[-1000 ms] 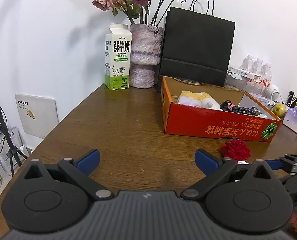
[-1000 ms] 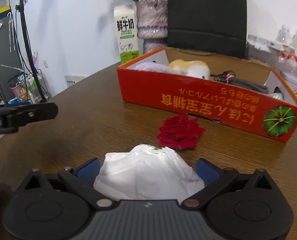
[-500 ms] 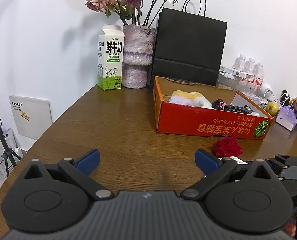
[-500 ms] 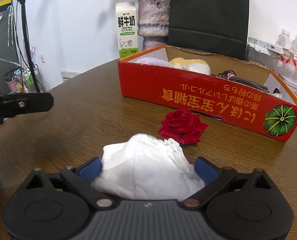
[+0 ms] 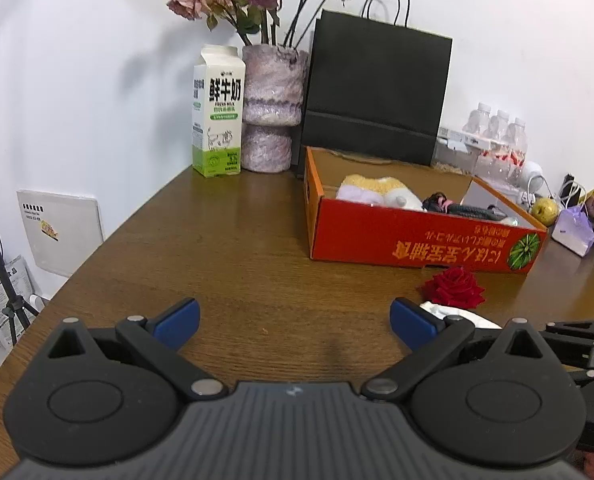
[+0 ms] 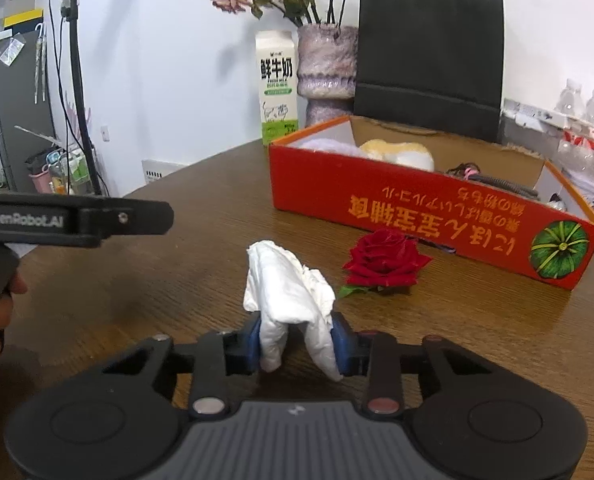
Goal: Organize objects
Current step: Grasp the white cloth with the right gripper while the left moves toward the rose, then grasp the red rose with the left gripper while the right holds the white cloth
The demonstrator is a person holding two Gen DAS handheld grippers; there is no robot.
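My right gripper (image 6: 297, 342) is shut on a crumpled white tissue (image 6: 287, 286), which bunches up between the blue pads above the wooden table (image 6: 145, 280). A red rose (image 6: 383, 258) lies just right of the tissue, in front of the red cardboard box (image 6: 429, 216). The box holds plush toys (image 6: 397, 152) and a dark cable. My left gripper (image 5: 295, 320) is open and empty over bare table (image 5: 237, 248). In the left wrist view the rose (image 5: 455, 288), a bit of tissue (image 5: 461, 316) and the box (image 5: 417, 236) sit at the right.
A milk carton (image 5: 218, 112), a vase of dried flowers (image 5: 271, 108) and a black paper bag (image 5: 377, 96) stand at the back by the wall. Water bottles (image 5: 497, 128), an apple (image 5: 545, 210) and small items crowd the far right. The table edge curves along the left.
My right gripper has closed on the tissue, squeezing it into a tall bunch, and lifted back a little. The left gripper stayed open and shifted slightly.
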